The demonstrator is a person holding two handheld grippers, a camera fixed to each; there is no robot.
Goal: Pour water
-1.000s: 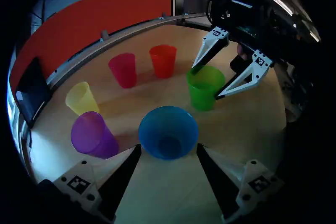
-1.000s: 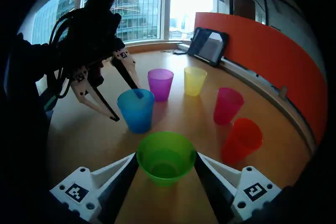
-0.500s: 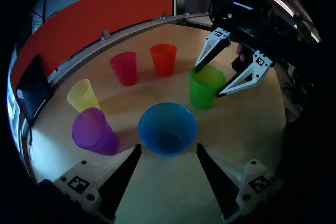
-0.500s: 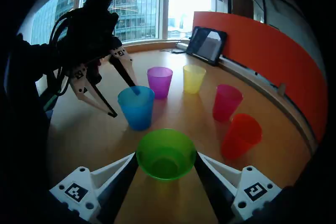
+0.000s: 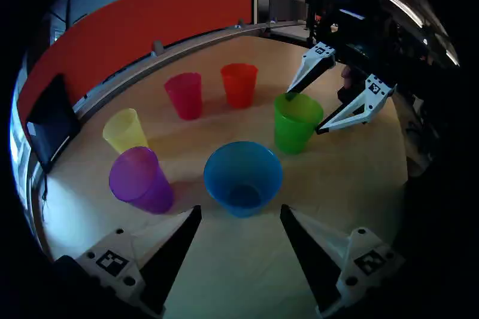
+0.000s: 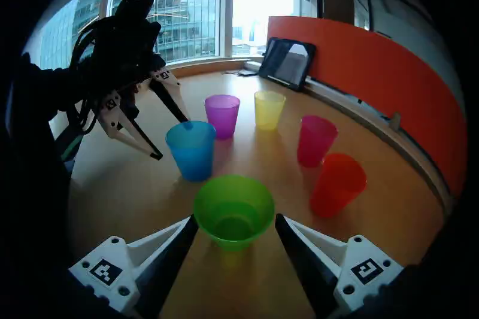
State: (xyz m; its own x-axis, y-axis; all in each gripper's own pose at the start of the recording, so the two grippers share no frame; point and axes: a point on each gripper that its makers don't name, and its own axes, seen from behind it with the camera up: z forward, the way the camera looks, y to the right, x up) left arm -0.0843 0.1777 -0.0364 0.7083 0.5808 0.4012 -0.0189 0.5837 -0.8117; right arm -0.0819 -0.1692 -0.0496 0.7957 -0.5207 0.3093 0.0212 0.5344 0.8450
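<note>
The blue cup (image 5: pixel 242 175) stands upright on the wooden table (image 5: pixel 239 265), just ahead of my left gripper (image 5: pixel 239 210), whose open fingers flank its base. The green cup (image 6: pixel 233 211) sits between the fingertips of my open right gripper (image 6: pixel 235 219). From the left gripper view, the right gripper (image 5: pixel 302 114) straddles the green cup (image 5: pixel 295 121). From the right gripper view, the left gripper (image 6: pixel 173 139) straddles the blue cup (image 6: pixel 191 150). I cannot tell whether either cup holds water.
Purple (image 5: pixel 141 178), yellow (image 5: pixel 124 130), pink (image 5: pixel 185 94) and orange (image 5: pixel 239 84) cups stand in an arc beyond. A dark tablet (image 6: pixel 287 61) leans at the table's far edge by the orange wall (image 6: pixel 383 61). A person's dark sleeves hold both grippers.
Both grippers have eased back and lifted a little, so each cup sits slightly farther out between its fingers. The cups have not moved on the table.
</note>
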